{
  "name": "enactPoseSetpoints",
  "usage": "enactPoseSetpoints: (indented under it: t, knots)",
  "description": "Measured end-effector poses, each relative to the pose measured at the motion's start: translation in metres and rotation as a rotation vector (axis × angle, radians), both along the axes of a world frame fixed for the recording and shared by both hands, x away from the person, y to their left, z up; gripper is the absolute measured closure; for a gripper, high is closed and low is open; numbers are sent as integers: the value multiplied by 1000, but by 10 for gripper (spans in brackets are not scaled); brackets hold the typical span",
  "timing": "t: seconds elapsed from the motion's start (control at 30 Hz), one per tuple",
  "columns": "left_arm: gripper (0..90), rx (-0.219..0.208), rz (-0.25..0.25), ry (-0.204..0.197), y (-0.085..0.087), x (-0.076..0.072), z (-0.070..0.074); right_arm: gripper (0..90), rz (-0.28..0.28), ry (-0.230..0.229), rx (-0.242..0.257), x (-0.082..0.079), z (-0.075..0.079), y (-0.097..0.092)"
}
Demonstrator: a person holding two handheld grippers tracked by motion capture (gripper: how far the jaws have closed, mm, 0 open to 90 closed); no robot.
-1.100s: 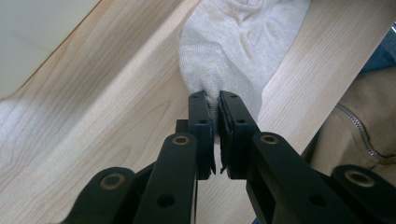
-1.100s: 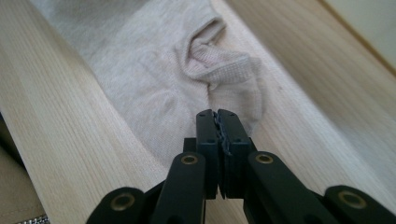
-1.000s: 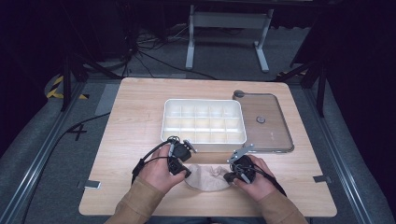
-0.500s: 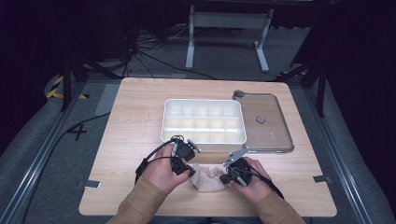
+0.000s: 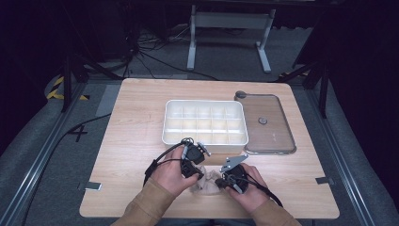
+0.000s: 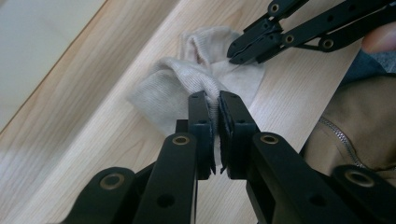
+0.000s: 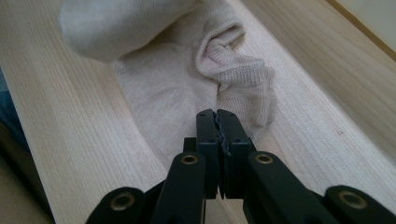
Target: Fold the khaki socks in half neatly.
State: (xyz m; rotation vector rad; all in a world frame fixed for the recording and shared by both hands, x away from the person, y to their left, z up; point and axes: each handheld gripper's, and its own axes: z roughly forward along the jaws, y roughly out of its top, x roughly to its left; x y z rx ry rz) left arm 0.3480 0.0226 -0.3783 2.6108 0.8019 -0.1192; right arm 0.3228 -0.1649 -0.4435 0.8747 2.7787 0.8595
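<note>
High view: wooden table (image 5: 141,117), pale grain. A beige sock (image 5: 205,182) lay bunched at the near edge, about six o'clock from the white compartment tray (image 5: 205,122), between the two hands. Left gripper (image 5: 196,165) sat at the sock's nine o'clock, right gripper (image 5: 219,181) at its three o'clock. A clear flat lid (image 5: 267,123) with a small centre knob lay at three o'clock of the tray, just beside it.

Left gripper view: left gripper (image 6: 213,109) jaws were nearly together, pinching a fold of the sock (image 6: 168,95) between the pads. Fabric stood up in a soft ridge at twelve o'clock. The right gripper (image 6: 236,50) reached in from two o'clock, its tips closed on the cloth's far fold.

Right gripper view: right gripper (image 7: 217,122) jaws were pressed together; a thin edge of the sock (image 7: 187,88) appeared caught between them, though the layer was too thin to be sure. Fine ribbed knit, cuff puckered at twelve o'clock, toe end rounded at ten o'clock.

Judgement: light, limp, not slippery, not fragile. It would sag and fold under its own weight. Best taken at edges or the cuff, one layer or both pinched deliberately.
</note>
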Motion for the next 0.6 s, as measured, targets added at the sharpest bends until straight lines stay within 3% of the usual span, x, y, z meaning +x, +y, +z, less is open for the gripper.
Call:
enactPoseSetpoints:
  t: [0.37, 0.6]
  knots:
    - [841, 24, -40, -2, -18, 0, -8, 882, -8, -3, 18, 0, -2, -2]
    - [840, 26, -36, -2, -23, 2, -14, 882, -10, -2, 20, 0, -2, -3]
